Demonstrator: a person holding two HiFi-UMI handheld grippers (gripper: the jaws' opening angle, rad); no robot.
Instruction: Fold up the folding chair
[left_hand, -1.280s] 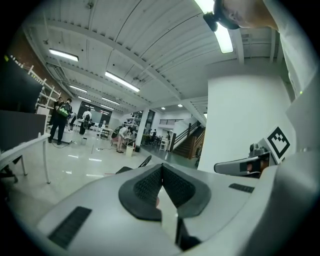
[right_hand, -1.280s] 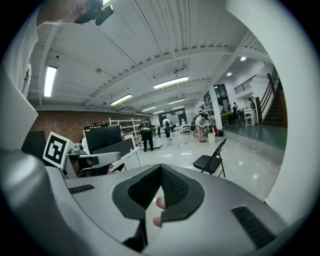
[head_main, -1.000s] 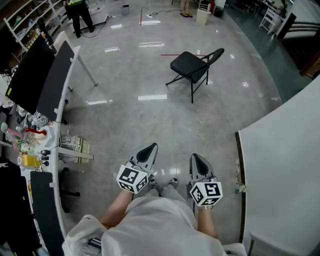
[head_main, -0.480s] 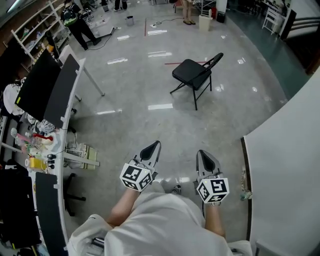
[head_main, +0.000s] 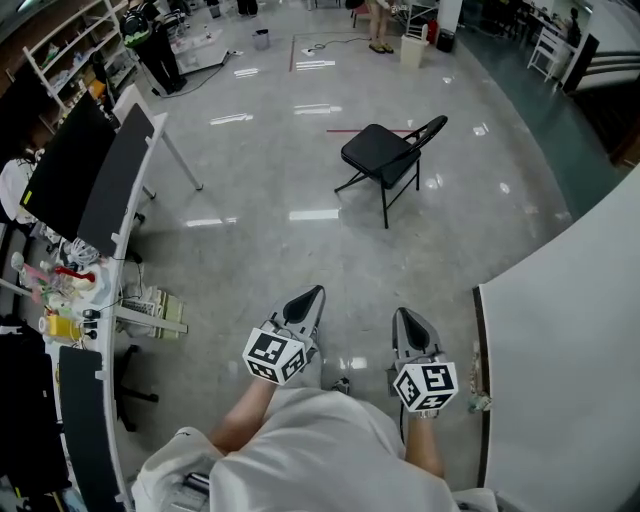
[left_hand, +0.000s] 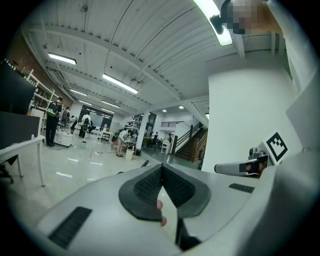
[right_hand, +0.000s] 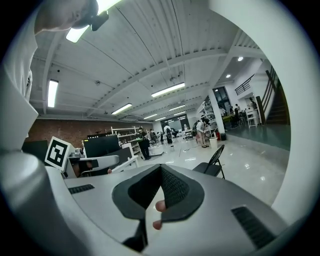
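A black folding chair stands unfolded on the glossy grey floor, well ahead of me. Its seat and back also show in the right gripper view, far off. My left gripper is shut and empty, held out in front of my body at the lower middle. My right gripper is beside it, also shut with nothing in it. In each gripper view the dark pads meet along a line. Both grippers are far short of the chair.
A desk with a black monitor and clutter runs along the left. A large white panel rises at the right. People stand far off at the back, near shelves and a bin.
The view has shifted as I walk: the chair sits slightly lower in the head view than a second ago. Both grippers stay shut and keep their place before my body.
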